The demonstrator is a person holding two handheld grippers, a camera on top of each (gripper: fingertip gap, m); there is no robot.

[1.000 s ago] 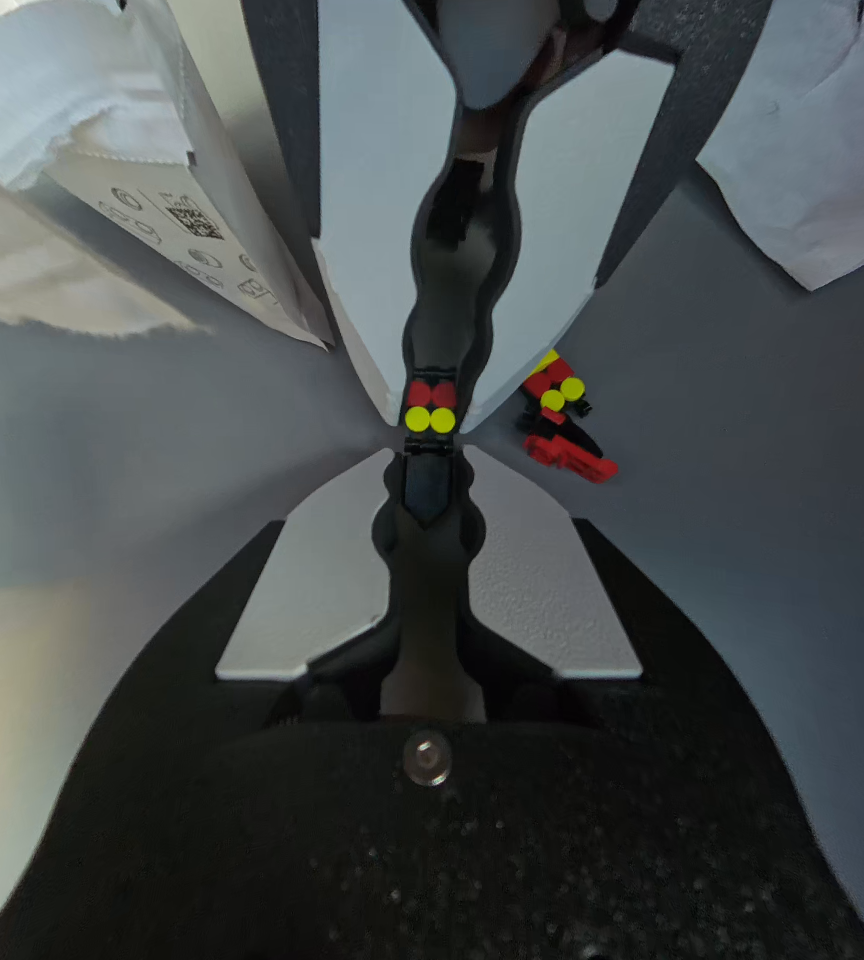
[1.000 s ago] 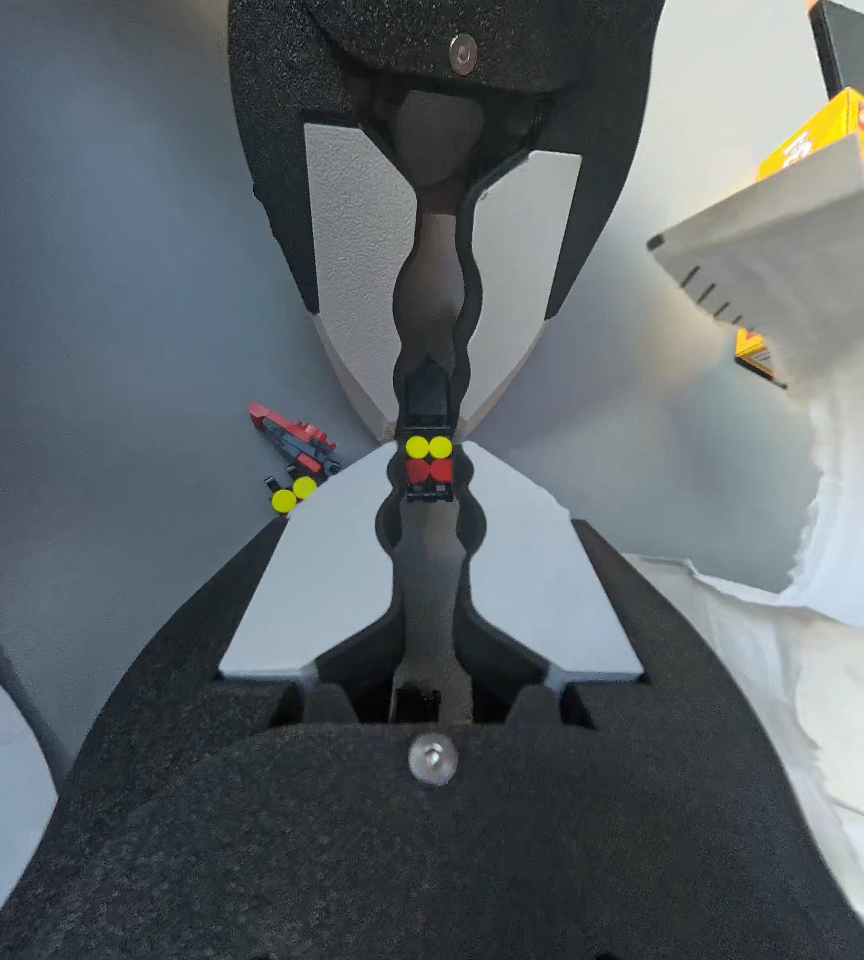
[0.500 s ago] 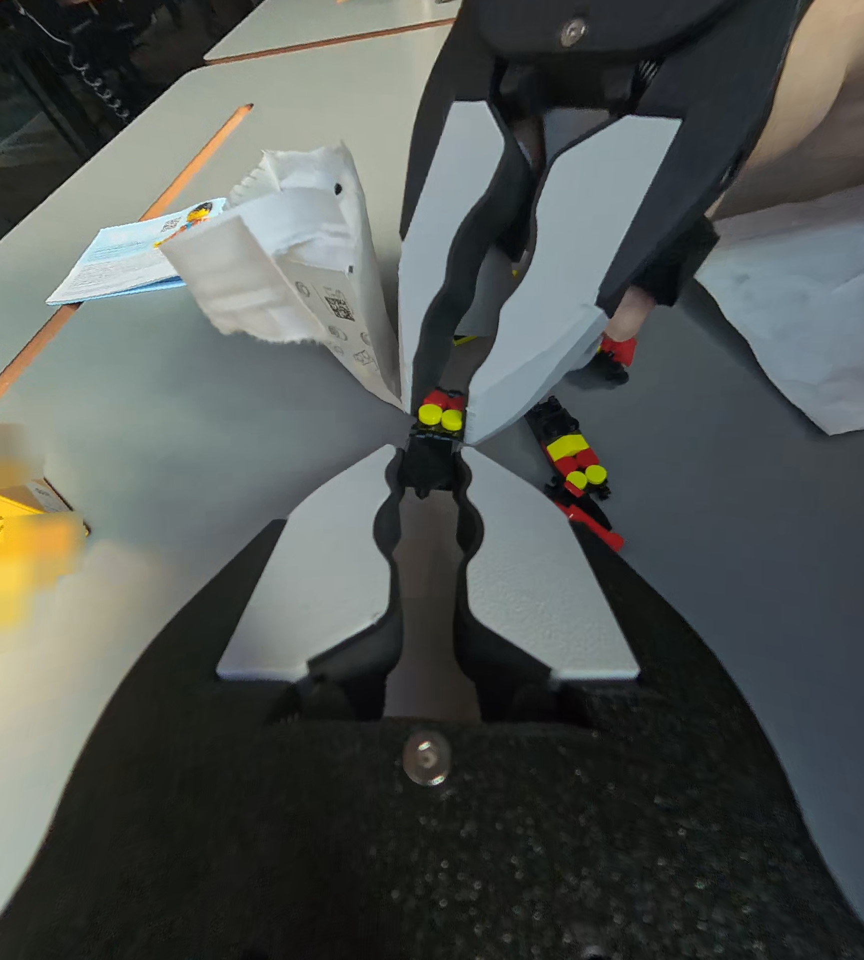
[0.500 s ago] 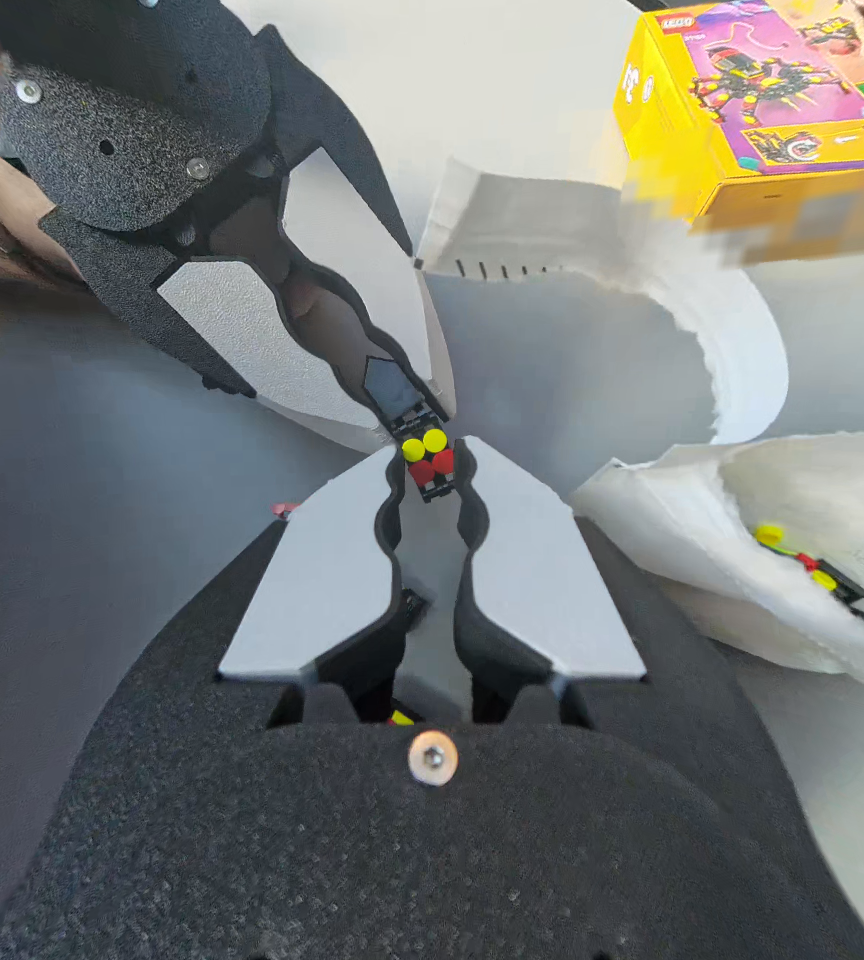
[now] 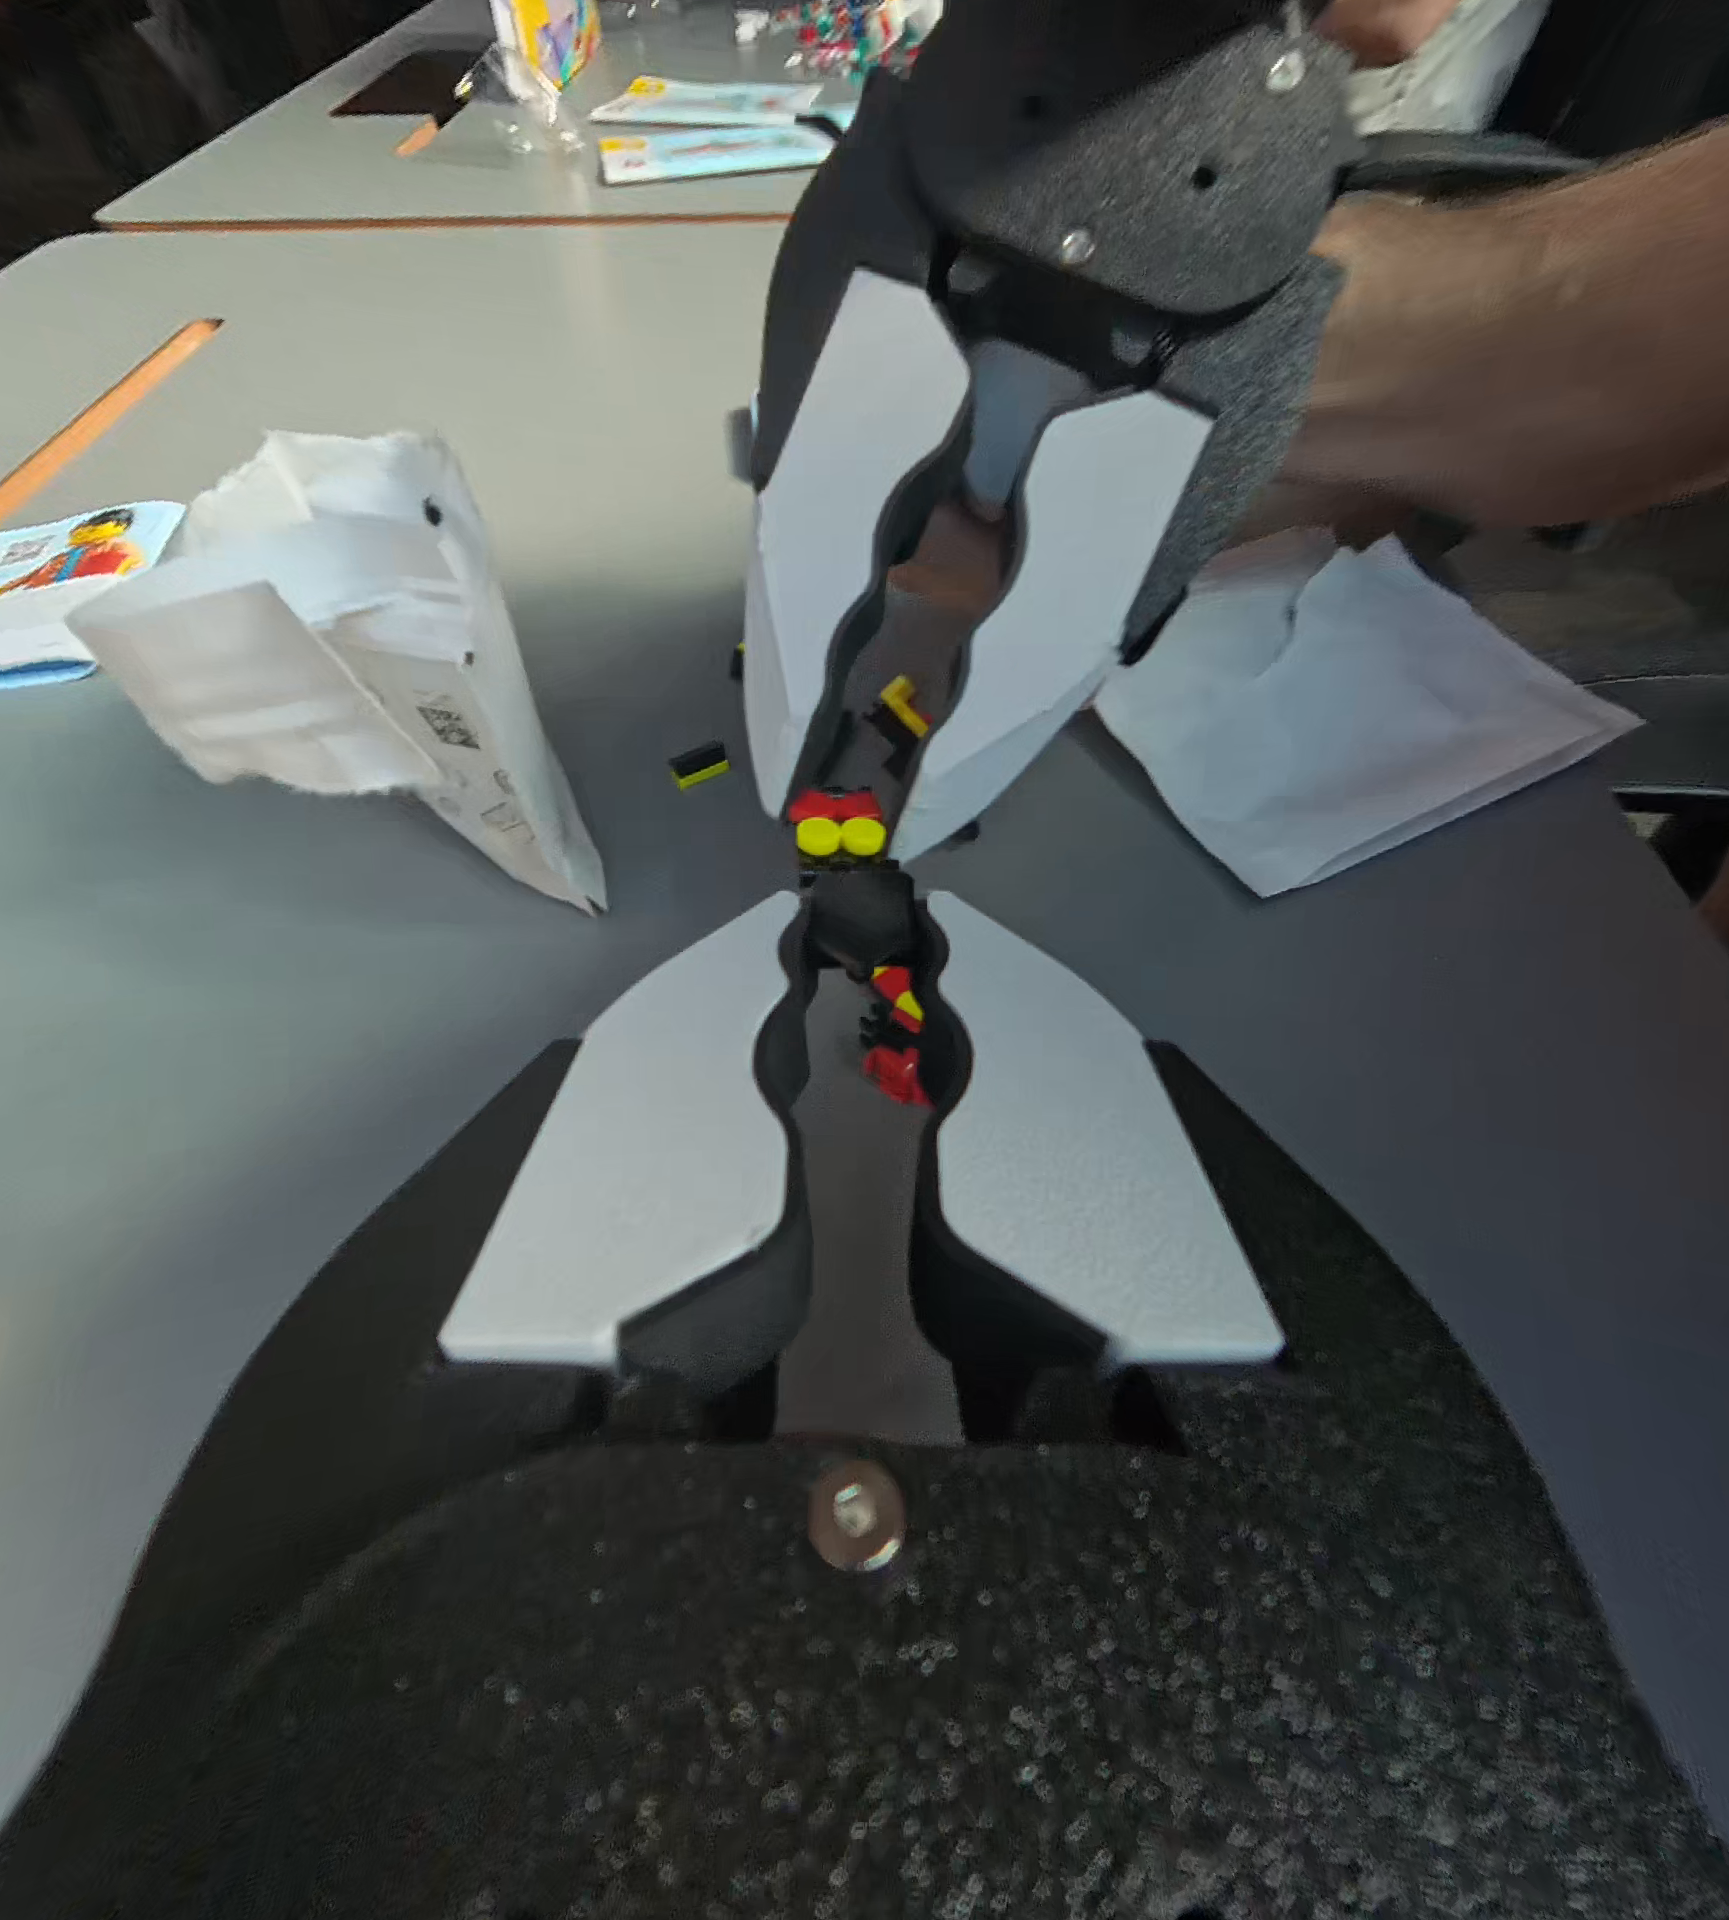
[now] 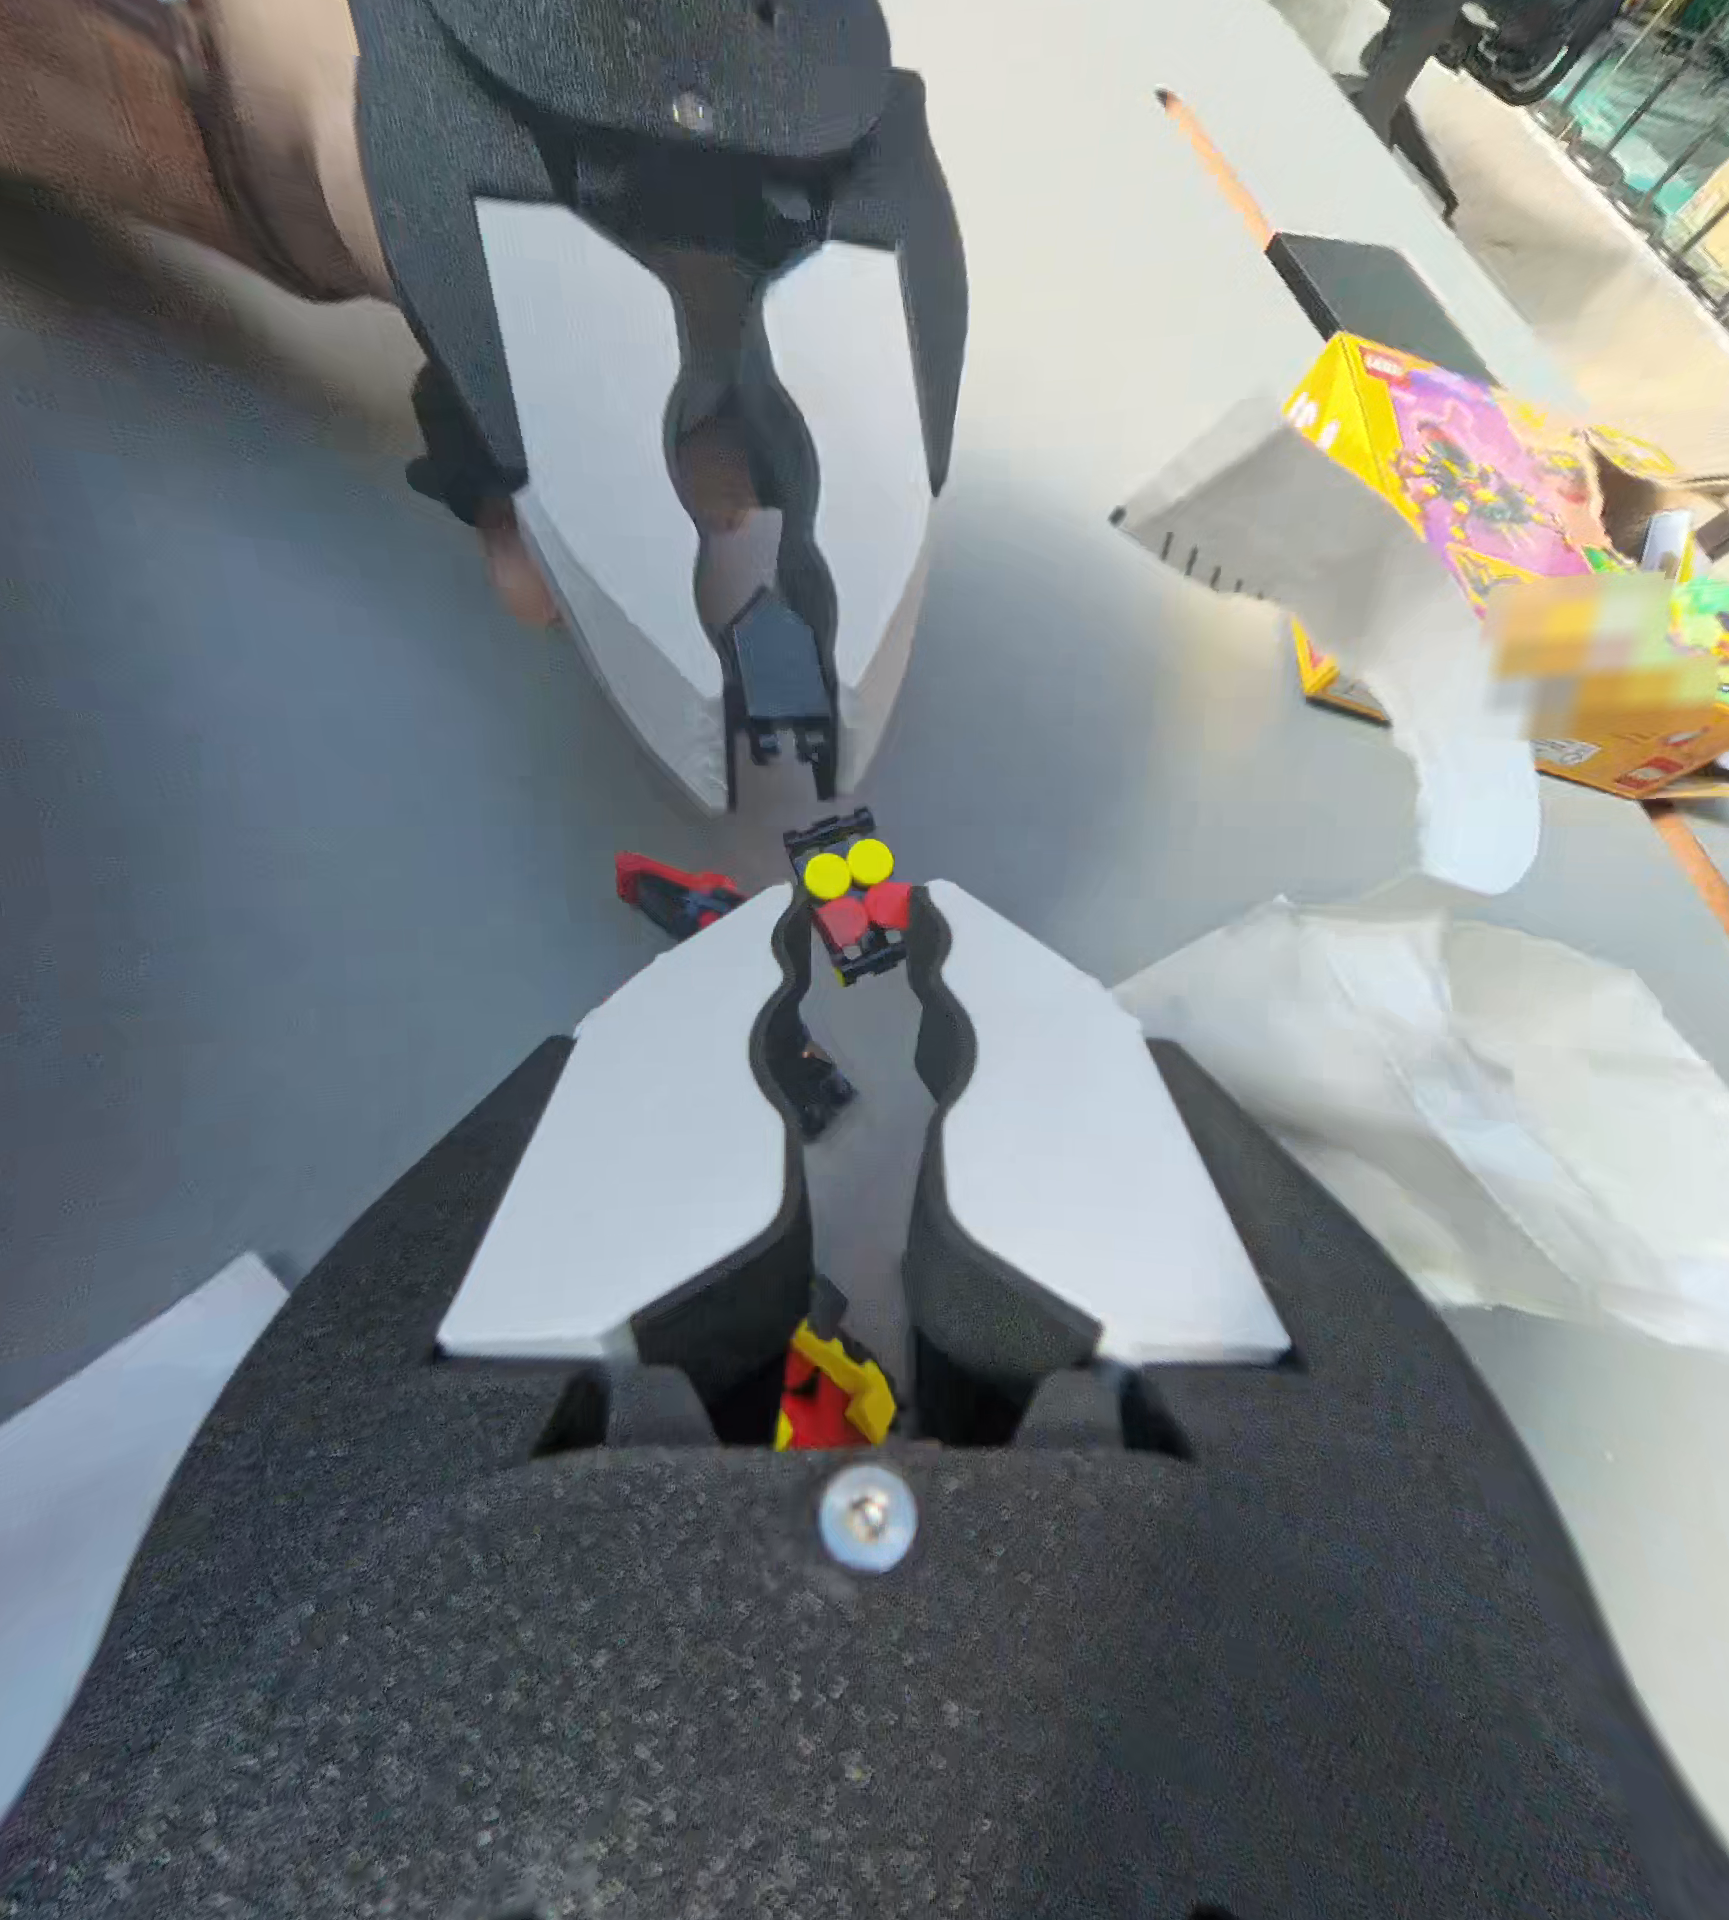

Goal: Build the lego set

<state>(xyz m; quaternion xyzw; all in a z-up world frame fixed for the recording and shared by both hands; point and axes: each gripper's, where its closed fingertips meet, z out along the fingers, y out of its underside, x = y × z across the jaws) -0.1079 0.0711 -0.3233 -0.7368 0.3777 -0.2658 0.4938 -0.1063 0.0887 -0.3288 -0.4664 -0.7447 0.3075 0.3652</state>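
The right gripper [image 6: 855,914] clamps a small black lego piece with red and yellow studs [image 6: 852,896]. Just beyond it, apart, the left gripper [image 6: 779,774] pinches a dark wedge piece [image 6: 777,665]. Right of the studded piece lie torn white paper bags [image 6: 1462,1132] and a yellow lego box [image 6: 1442,468].

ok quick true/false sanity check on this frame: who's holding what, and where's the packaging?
1. The right hand-held gripper is shut on the red-and-yellow studded piece. True.
2. The left hand-held gripper is empty. False: it is shut on a dark wedge piece.
3. The yellow box sits on the table. True.
4. The torn white paper bag is held in a gripper. False: it lies on the table, clear of both.
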